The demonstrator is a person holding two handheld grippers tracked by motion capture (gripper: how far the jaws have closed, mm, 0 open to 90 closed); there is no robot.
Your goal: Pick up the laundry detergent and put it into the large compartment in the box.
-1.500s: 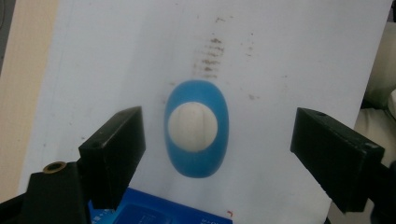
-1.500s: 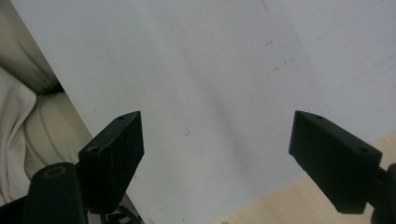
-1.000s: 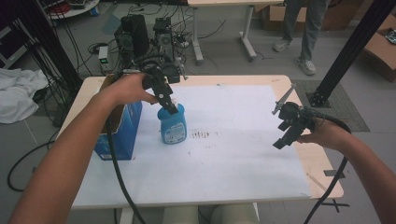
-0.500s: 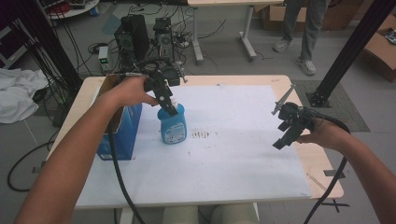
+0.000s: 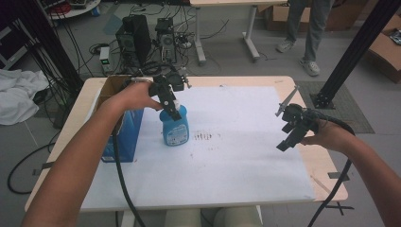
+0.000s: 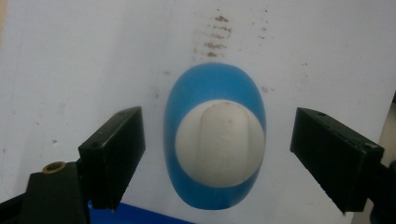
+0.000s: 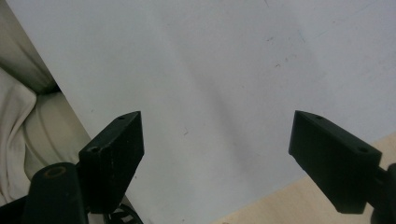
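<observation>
Blue bottle [image 5: 174,128] w/ white cap [image 6: 220,142], upright on white sheet [image 5: 236,161]. Left gripper [image 6: 217,158] jaws apart, either side of cap, not touching. Right gripper [image 7: 217,158] also wide apart.

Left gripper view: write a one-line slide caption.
Open left gripper poised directly above an upright blue bottle with a white cap.

Table [image 5: 326,177]: light wood top, rounded corners. White sheet [image 5: 236,161] covers most of it; wood is bare along the right and far edges. Dark smudges [image 5: 204,137] on sheet near centre. Blue bottle [image 5: 175,128], white cap, stands upright on sheet, left of centre. Blue box [image 5: 124,137], open cardboard top, stands at left edge, just beside bottle.
</observation>
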